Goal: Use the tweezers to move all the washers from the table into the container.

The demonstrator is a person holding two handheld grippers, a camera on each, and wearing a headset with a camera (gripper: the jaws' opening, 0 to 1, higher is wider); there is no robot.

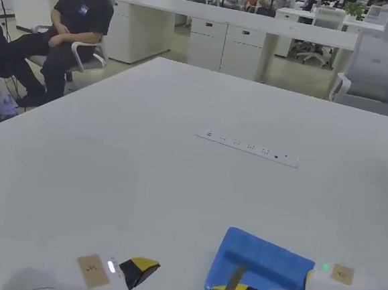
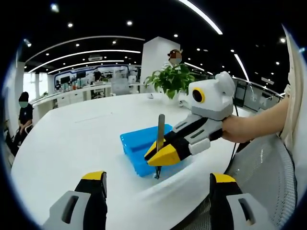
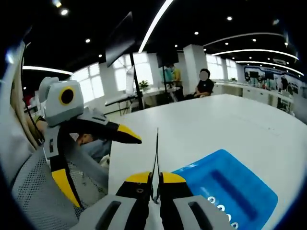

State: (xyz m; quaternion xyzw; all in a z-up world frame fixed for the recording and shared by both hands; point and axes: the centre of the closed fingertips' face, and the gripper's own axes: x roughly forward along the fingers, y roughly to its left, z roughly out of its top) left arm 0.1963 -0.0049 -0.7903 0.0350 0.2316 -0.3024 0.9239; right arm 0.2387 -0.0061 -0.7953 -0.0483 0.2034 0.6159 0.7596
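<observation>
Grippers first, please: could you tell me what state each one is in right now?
Left gripper: open, holding nothing.
Right gripper: jaws shut on the tweezers.

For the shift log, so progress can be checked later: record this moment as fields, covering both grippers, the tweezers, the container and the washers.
left gripper: open, holding nothing
right gripper: shut on the tweezers
tweezers position: held over the blue container
blue container: open-topped, resting on the white table
washers: several lying inside the container
surroundings: power strip mid-table; a person seated beyond the table
</observation>
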